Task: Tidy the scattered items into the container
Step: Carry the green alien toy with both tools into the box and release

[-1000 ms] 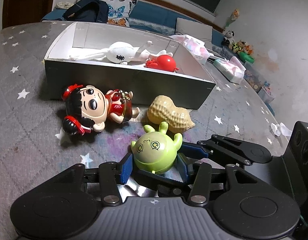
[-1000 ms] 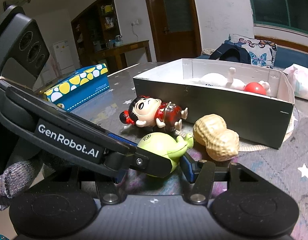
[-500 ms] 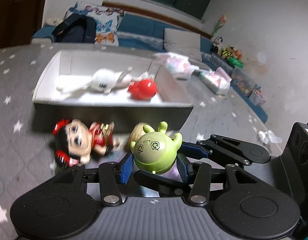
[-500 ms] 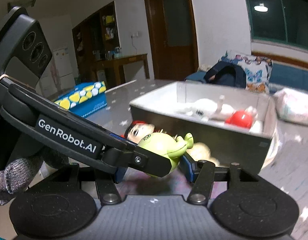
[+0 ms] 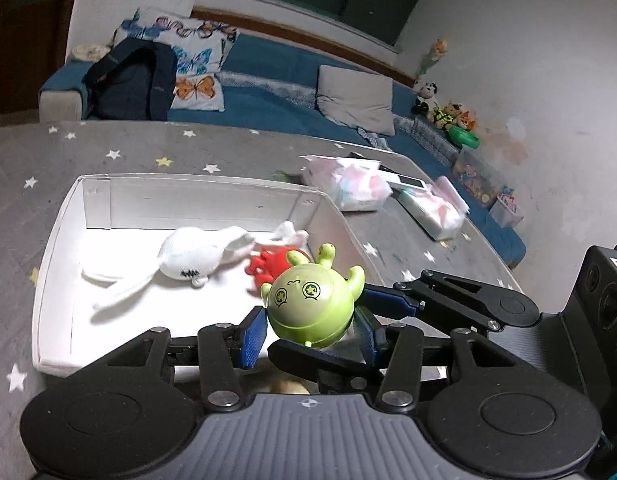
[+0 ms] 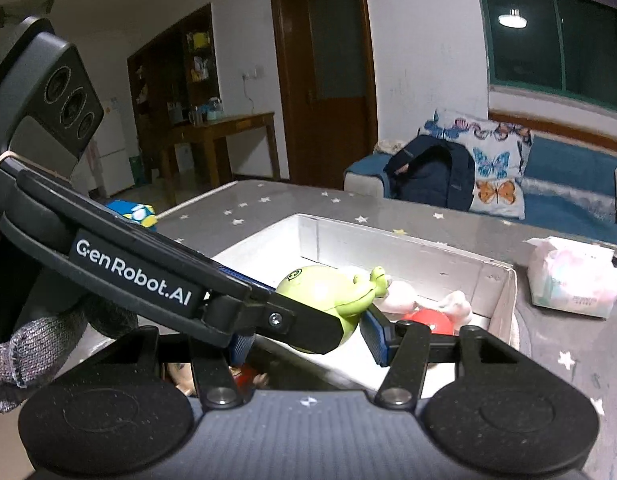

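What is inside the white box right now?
The white box holds a white plush toy and a red toy, partly hidden behind the green toy held in the left gripper. The near floor is covered.

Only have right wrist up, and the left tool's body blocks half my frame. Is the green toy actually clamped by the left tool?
Observer: Yes. In the left wrist view the green toy sits between the left tool's two blue pads, one against each side.
Operator: Which way is it facing?
Observer: Upright, antennae up, face toward the left camera.
Operator: Any room in the box? I see only its far end.
Observer: The near left floor of the white box is bare. A white plush bunny lies mid-box, just left of the red toy.
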A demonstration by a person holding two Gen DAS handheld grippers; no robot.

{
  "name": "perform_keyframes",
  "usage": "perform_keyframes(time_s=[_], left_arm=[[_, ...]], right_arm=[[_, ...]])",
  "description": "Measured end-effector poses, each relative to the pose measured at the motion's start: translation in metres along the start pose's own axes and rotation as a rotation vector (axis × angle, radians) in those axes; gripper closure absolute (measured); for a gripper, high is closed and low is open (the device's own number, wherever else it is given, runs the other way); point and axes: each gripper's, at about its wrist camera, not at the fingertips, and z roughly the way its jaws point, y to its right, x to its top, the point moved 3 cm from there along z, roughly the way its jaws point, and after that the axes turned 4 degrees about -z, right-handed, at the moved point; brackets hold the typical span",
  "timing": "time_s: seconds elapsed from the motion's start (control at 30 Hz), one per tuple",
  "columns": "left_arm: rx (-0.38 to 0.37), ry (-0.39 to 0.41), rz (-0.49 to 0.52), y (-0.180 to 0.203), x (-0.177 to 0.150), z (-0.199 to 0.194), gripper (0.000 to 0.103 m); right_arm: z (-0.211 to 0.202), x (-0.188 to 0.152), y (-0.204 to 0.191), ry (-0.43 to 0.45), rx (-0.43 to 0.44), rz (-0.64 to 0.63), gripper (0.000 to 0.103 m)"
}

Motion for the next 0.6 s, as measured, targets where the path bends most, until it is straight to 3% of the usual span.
perform_keyframes(time_s=[0.6], left_arm=[[-0.027,-0.134,-0.190,-0.068,0.026,0.074,0.052]], right_arm=[[0.092,0.000,0.041,-0.226,0.043,0.043,0.047]])
